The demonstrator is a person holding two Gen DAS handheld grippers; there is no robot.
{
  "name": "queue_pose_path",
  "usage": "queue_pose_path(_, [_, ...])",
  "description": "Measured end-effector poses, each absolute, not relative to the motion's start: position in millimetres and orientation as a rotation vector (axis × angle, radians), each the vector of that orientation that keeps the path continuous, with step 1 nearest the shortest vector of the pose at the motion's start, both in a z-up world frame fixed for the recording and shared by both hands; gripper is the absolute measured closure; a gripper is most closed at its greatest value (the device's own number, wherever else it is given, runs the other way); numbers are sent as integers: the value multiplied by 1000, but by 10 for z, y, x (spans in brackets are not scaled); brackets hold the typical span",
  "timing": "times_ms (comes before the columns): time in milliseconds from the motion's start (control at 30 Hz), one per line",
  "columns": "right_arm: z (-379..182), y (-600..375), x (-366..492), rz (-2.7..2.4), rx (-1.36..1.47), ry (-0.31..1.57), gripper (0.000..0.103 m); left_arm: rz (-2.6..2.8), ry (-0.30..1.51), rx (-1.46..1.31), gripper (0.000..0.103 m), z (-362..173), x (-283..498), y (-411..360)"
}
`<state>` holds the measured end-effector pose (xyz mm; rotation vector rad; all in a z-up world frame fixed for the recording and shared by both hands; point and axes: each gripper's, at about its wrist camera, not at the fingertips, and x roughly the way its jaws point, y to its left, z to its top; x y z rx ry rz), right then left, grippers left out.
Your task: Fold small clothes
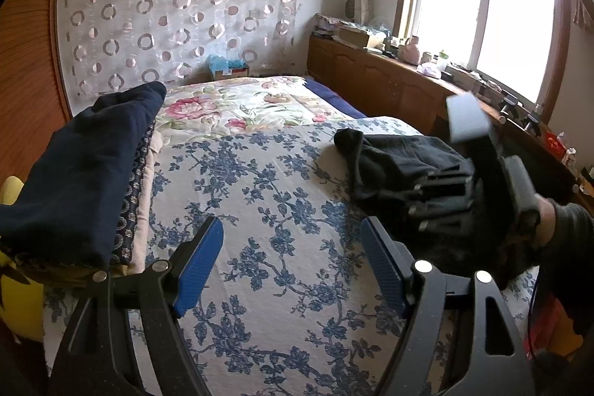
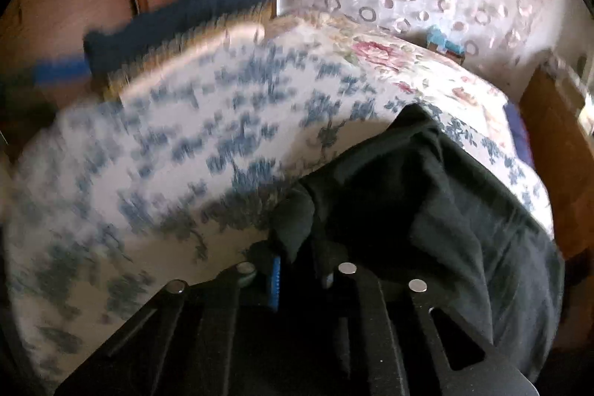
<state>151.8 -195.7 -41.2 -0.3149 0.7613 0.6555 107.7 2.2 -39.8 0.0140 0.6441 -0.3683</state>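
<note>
Left gripper [image 1: 291, 262]: my blue jaws are wide apart, holding nothing, over the flowery bed cover [image 1: 260, 173].
Right gripper [image 2: 300, 270]: my jaws are pinched on the black cloth [image 2: 427, 180].
Black cloth: bunched on the bed's right side.
Folded pile [image 1: 74, 173]: left edge.

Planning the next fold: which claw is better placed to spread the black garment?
The right claw: it is shut on the black garment. The left claw hangs open over bare blue-flowered bedspread, apart from the garment.
</note>
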Motion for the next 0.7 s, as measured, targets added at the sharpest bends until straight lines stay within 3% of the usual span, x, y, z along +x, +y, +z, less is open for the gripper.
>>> queue_pose_path(333, [380, -3046, 1676, 426, -159, 602, 93, -400, 653, 33, 26, -381, 1098, -143])
queue_pose_path(700, [49, -3567, 2280, 177, -163, 729, 94, -448, 666, 49, 26, -403, 1041, -328])
